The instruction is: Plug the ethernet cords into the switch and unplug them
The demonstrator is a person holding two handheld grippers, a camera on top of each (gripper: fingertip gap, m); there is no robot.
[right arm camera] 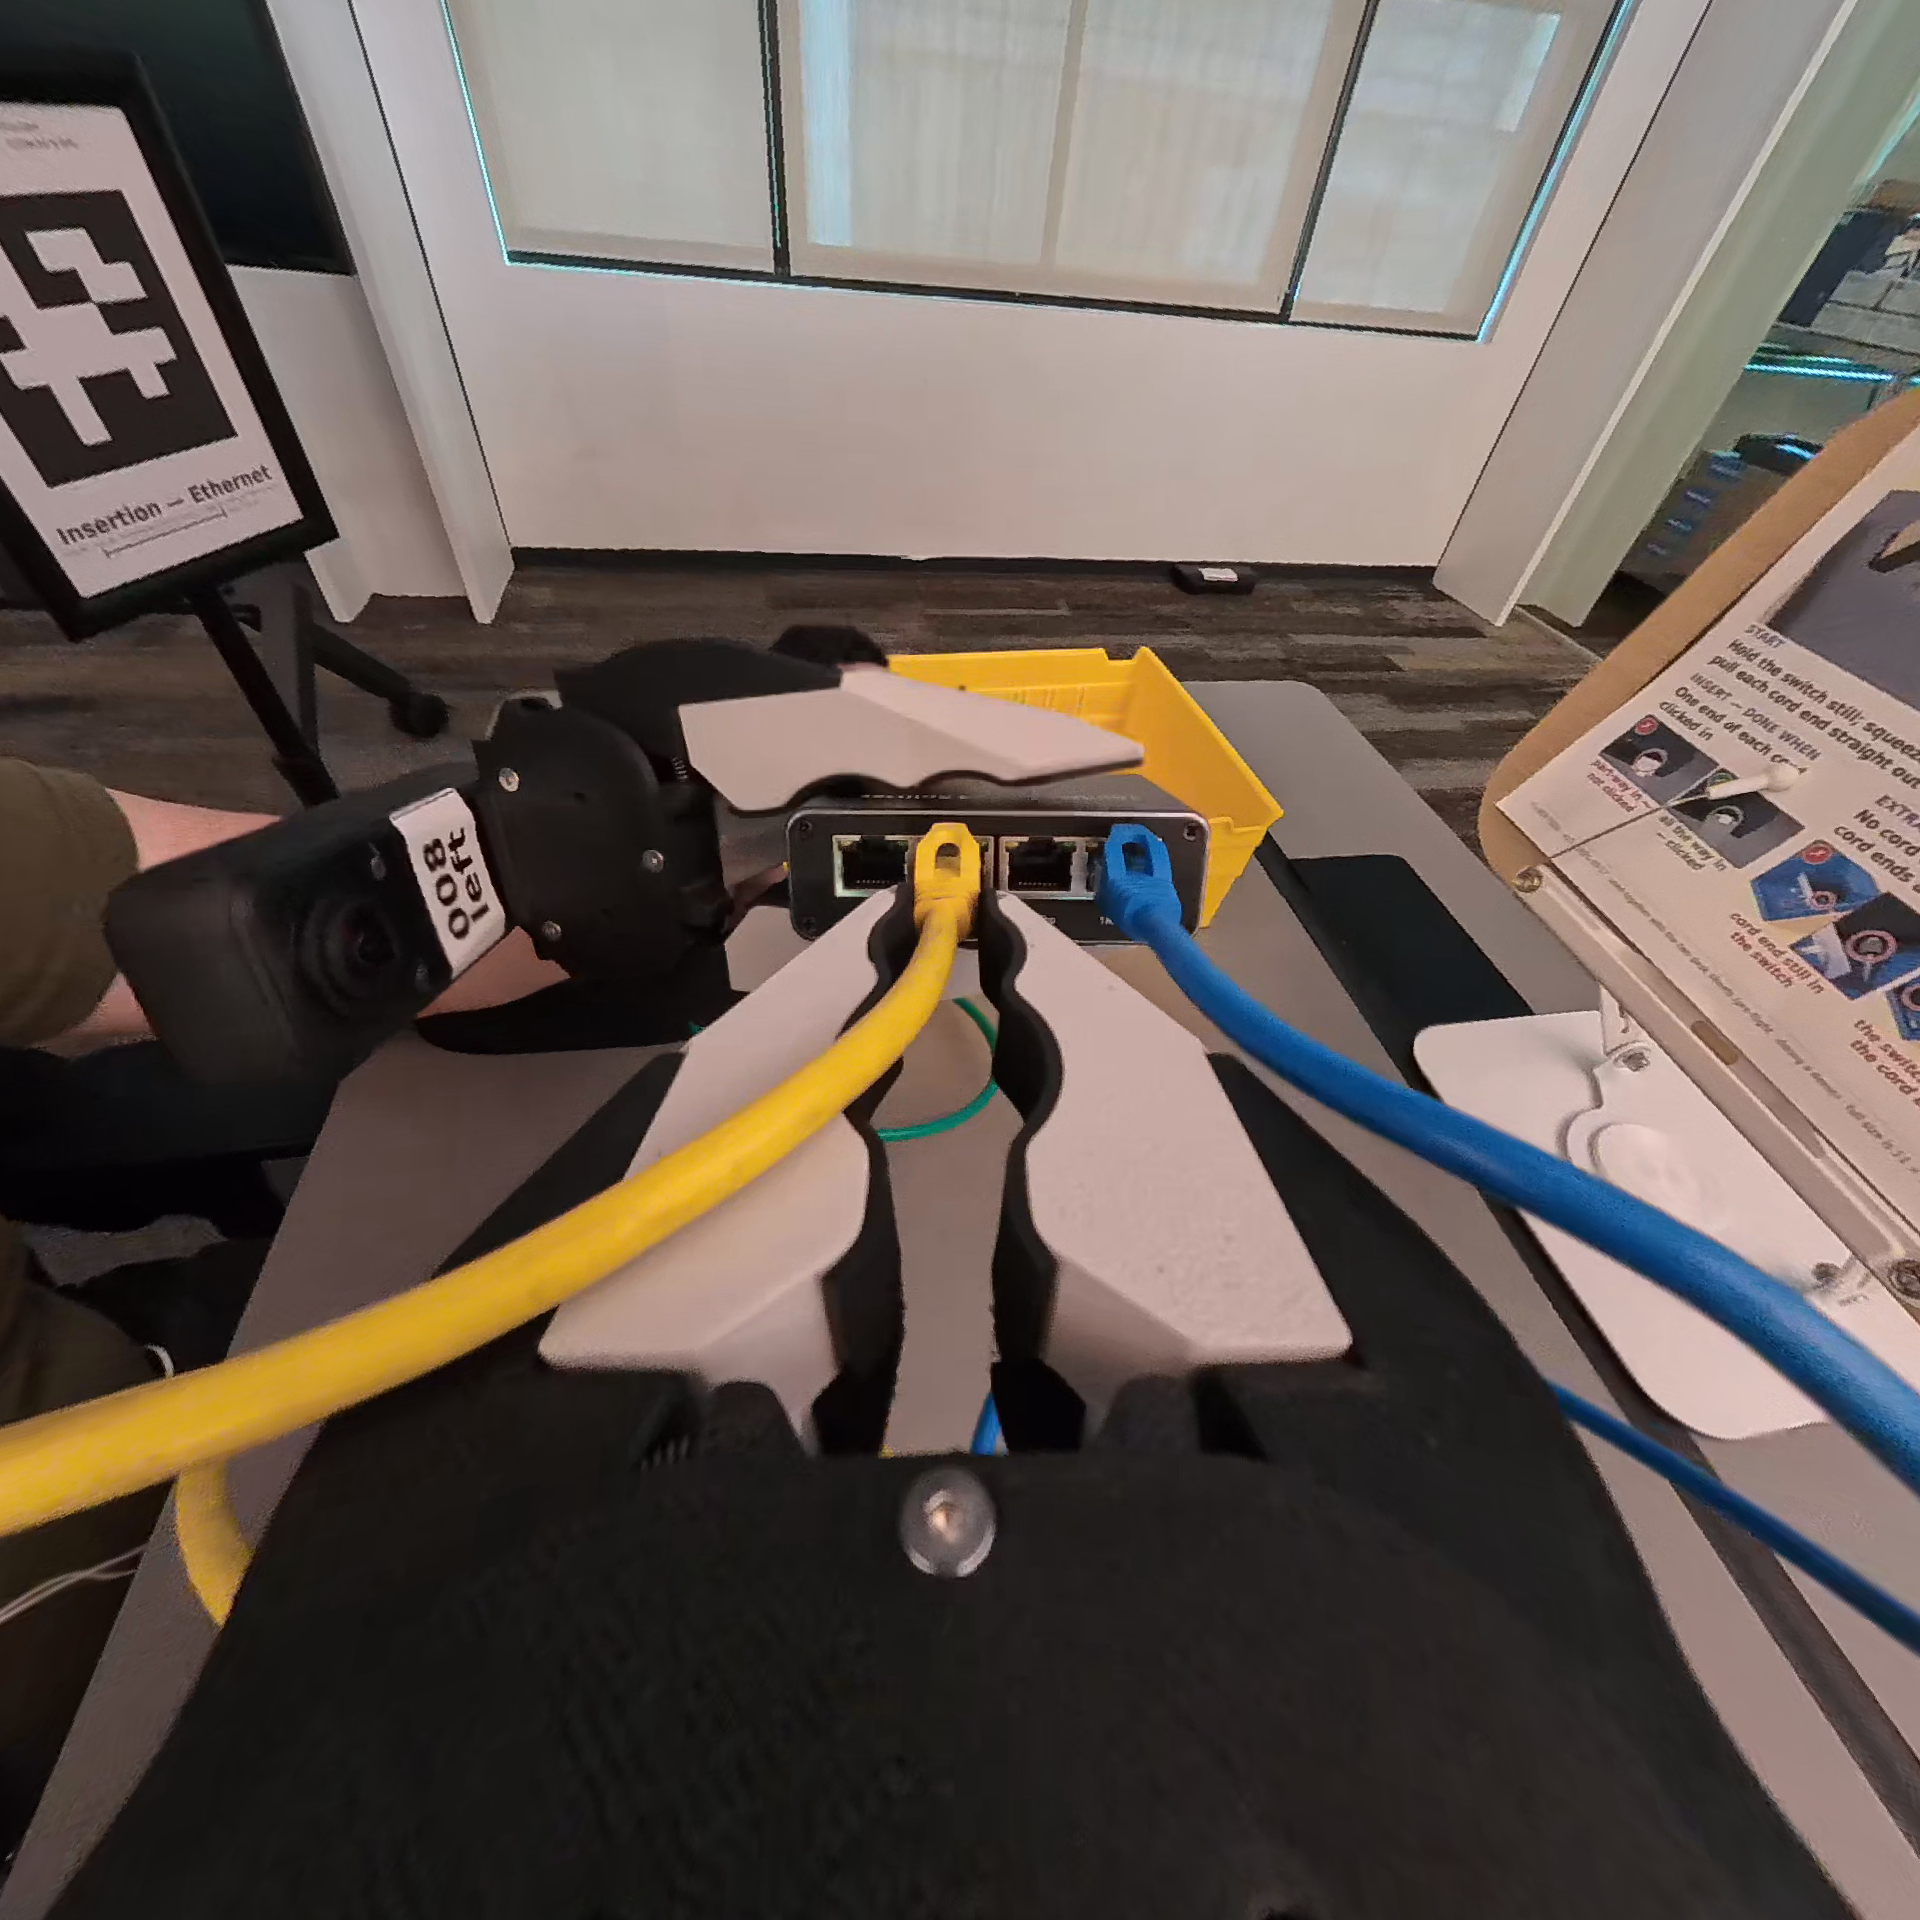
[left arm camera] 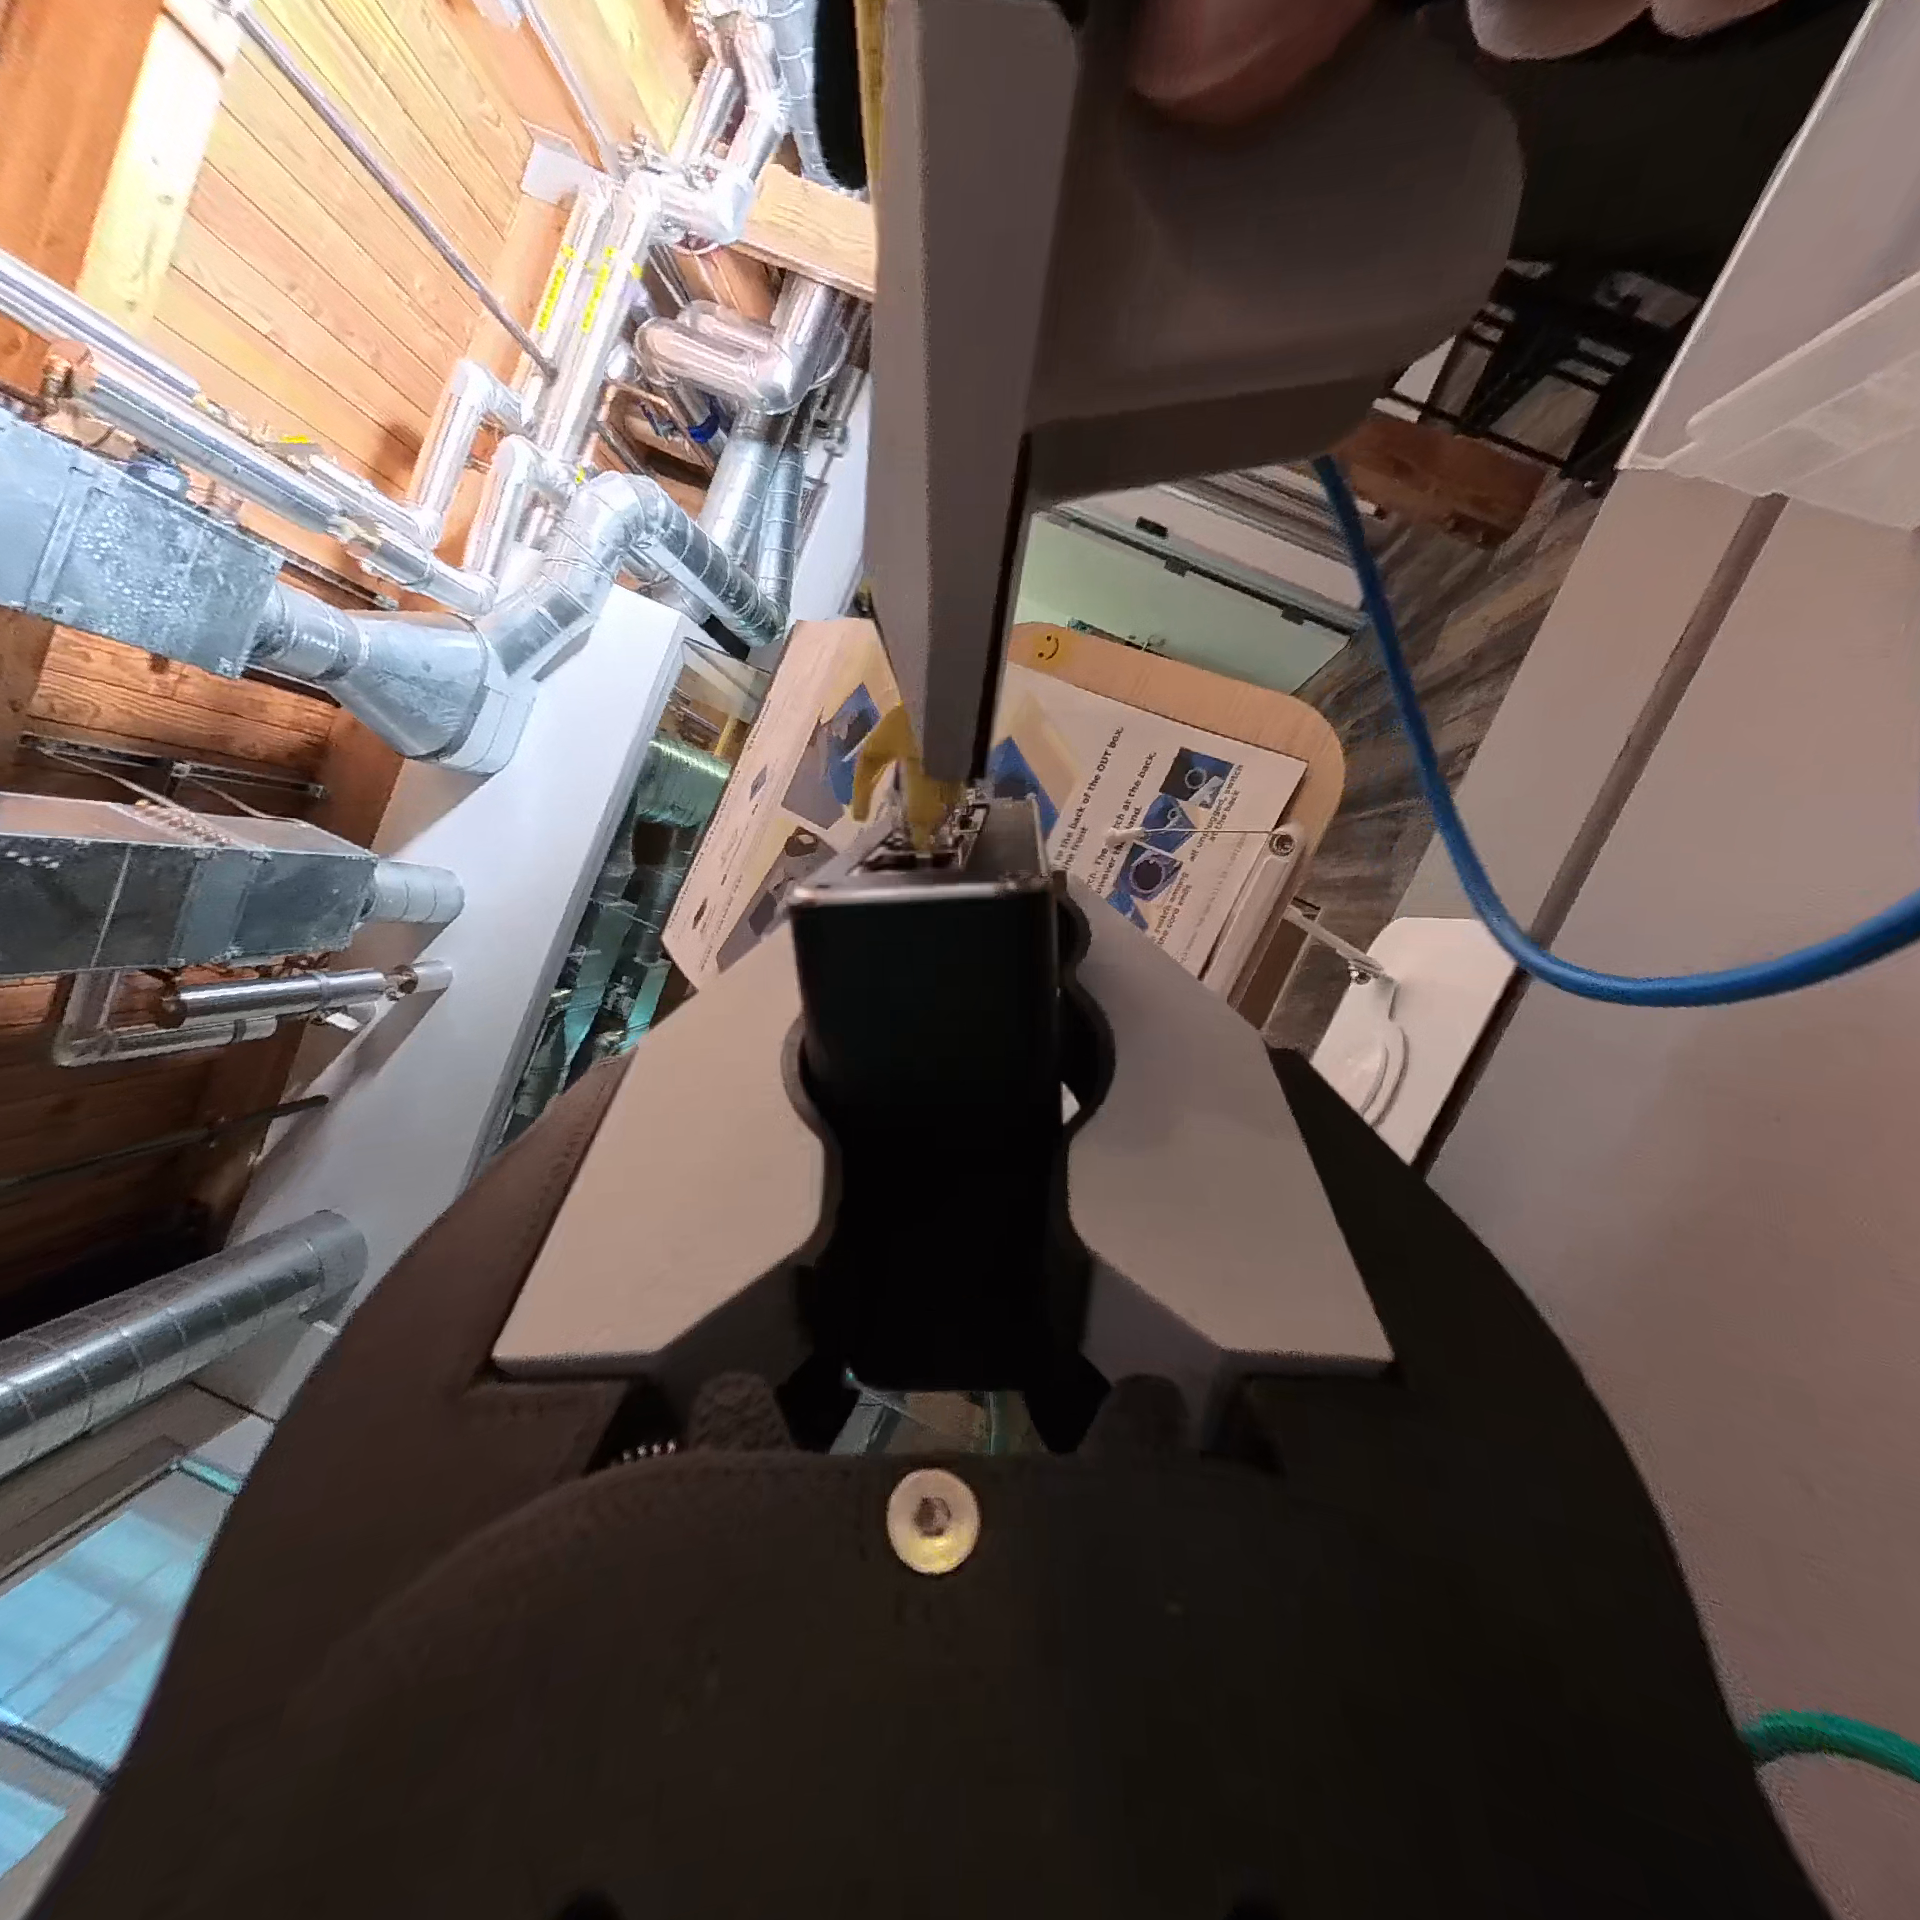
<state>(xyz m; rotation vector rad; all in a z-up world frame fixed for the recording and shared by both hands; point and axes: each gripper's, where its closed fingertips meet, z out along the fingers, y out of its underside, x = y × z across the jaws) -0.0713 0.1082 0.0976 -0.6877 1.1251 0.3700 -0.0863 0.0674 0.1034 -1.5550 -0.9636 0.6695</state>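
Switch sits on the table, just in front of the yellow bin. Left claw clamped on the switch. Right claw pinching the yellow cord at its plug, seated in the switch. Blue cord plugged in further right.

Matt black metal switch, glossy yellow plastic bin, shiny metal ducts

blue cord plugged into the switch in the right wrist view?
Yes, the blue cord has its plug seated in a port near the right end of the switch, two ports right of the yellow cord.
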